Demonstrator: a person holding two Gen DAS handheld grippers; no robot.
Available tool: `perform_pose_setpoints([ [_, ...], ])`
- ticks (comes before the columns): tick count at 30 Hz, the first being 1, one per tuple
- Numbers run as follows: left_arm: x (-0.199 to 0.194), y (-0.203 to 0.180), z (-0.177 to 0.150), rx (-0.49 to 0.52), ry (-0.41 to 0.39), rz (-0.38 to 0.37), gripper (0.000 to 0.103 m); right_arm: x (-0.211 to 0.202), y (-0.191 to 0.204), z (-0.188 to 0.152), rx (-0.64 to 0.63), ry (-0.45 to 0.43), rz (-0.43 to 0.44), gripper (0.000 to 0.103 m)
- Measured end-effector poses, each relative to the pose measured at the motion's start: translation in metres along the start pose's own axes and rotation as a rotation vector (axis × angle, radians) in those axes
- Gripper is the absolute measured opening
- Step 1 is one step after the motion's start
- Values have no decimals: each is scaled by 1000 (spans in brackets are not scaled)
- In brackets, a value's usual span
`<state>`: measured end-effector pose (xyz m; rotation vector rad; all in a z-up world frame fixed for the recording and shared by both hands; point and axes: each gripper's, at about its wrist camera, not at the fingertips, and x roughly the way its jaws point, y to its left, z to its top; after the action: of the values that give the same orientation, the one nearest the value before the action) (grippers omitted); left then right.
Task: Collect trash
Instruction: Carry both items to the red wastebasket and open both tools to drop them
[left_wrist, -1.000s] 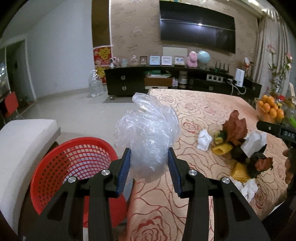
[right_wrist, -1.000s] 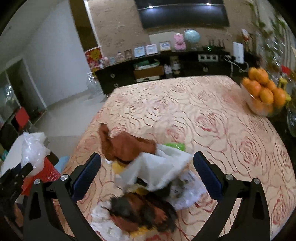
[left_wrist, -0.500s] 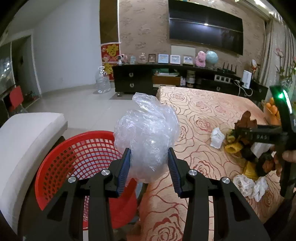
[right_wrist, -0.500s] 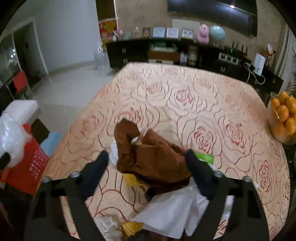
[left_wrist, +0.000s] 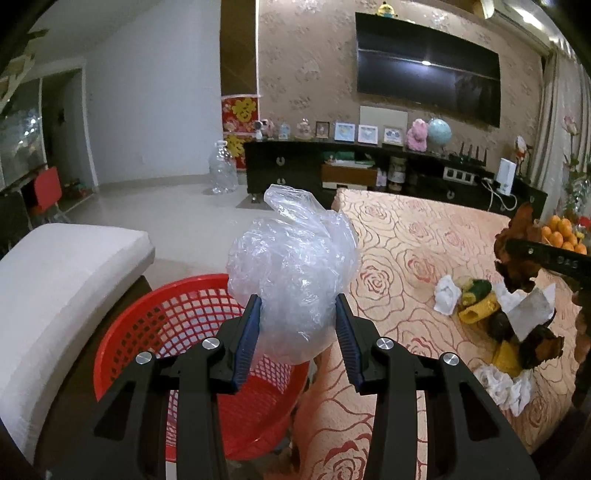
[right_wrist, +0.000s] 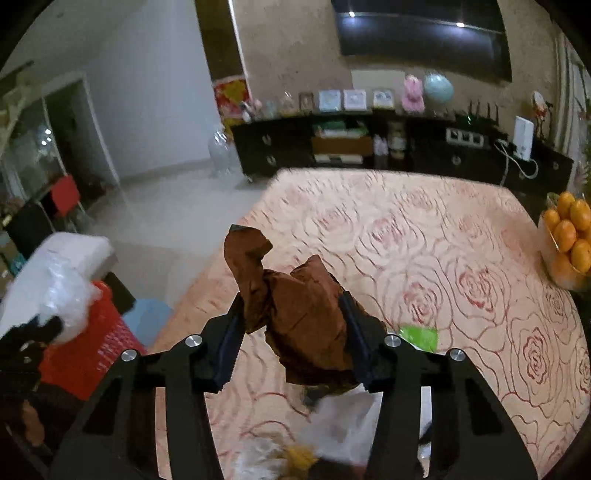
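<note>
Left wrist view: the left gripper (left_wrist: 298, 341) clamps a crumpled clear plastic bag (left_wrist: 293, 275) above the far right rim of the red basket (left_wrist: 147, 332), at the table's left edge. A trash pile (left_wrist: 495, 325) lies on the rose-patterned tablecloth (left_wrist: 399, 258) to the right.

Right wrist view: the right gripper (right_wrist: 291, 338) squeezes a brown paper wad (right_wrist: 295, 314), lifted over the tablecloth (right_wrist: 443, 240); white scraps (right_wrist: 340, 432) lie blurred near below it. A bowl of oranges (right_wrist: 569, 240) sits far right.

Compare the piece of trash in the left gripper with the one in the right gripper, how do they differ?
The plastic bag is clear and balled up round; the brown paper is opaque and creased, with a flap sticking up. The bag hangs over the red basket; the paper hangs over the table. Both are crumpled and clamped between fingers, left gripper, right gripper.
</note>
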<state>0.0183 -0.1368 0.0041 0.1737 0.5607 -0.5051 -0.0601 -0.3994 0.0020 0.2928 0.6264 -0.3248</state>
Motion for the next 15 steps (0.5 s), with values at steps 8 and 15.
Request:
perform_pose_setpoints([
  [8,-13,19,7,-35,-24,53,39,-23,21,6,-27,-68,56,49],
  [15,-27,52,8,-87,-34,108,39,-21,45,1,-70,-62,93,49],
])
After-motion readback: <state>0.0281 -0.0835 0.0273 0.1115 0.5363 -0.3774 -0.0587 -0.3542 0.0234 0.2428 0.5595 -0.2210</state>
